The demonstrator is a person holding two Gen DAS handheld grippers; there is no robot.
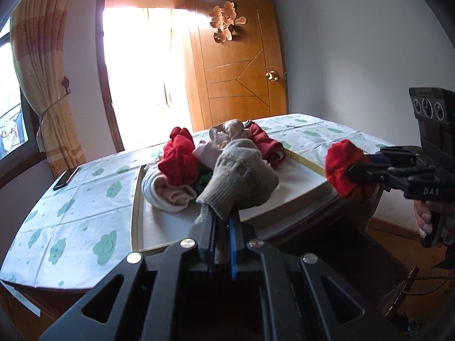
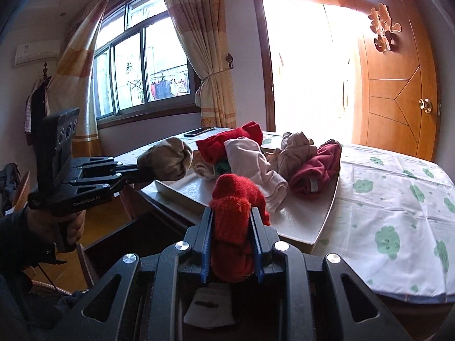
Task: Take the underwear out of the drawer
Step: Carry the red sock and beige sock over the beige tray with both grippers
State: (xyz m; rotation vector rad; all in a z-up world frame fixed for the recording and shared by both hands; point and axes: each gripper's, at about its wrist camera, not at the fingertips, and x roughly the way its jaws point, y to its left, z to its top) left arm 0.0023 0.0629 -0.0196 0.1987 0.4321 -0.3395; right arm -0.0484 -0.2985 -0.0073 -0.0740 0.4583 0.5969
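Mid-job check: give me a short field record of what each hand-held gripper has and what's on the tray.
left hand-held gripper: shut on a beige rolled garment, held above the tray's near edge
right hand-held gripper: shut on a red rolled garment
tray: white, on the tablecloth
pile on tray: red, pink, cream and beige garments, bunched together
phone: dark, flat on the tablecloth at its far left edge
drawer: not clearly identifiable in either view

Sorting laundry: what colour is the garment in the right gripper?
Red garment, clearest in the right wrist view.
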